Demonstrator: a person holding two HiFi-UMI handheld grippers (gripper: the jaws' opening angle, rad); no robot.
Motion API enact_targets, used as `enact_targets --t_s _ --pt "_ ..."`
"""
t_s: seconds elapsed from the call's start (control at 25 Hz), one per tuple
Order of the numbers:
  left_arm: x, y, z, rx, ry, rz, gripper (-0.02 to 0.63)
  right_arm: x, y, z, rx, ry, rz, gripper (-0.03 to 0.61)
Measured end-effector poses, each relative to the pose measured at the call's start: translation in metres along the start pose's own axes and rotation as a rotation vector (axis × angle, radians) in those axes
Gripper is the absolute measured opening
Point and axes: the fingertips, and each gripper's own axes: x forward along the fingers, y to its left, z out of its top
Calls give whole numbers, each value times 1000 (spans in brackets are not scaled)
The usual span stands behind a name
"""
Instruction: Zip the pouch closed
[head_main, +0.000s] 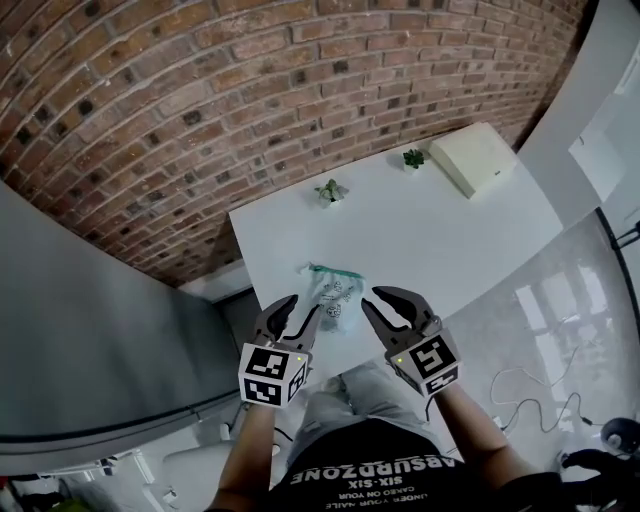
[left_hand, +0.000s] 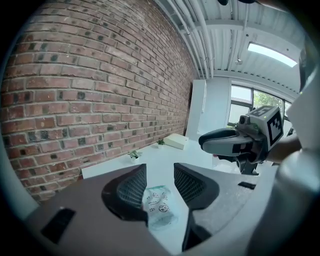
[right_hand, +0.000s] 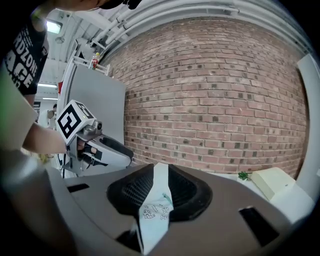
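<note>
The pouch (head_main: 335, 298), translucent with a small printed pattern, is lying flat on the white table (head_main: 480, 230) close to its near edge, with its teal zipper edge (head_main: 335, 270) pointing away from me towards the brick wall (head_main: 200, 120); it is resting free, with nothing pressing on it. I am holding the left gripper (head_main: 303, 312) just beside the pouch's left side and the right gripper (head_main: 385, 300) just beside its right side, so that the two are flanking it, one ready, as I judge, to pin the fabric while the other takes the slider. Both pairs of jaws are standing apart and gripping nothing; in each gripper view the pouch is showing through the gap but lying beyond the pads, untouched. Both grippers are tilting slightly downward, which suits a low approach to a flat thing. Farther out, two small plants (head_main: 330, 191) and a cream box (head_main: 472, 158) are sitting near the table's far edge, well apart from the work; the zipping is not yet begun.
</note>
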Motion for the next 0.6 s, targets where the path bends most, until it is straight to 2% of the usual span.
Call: enact_targets --t_s 0.6 --pt "58 42 -4 12 107 51 153 76 -38 -17 -191 113 217 84"
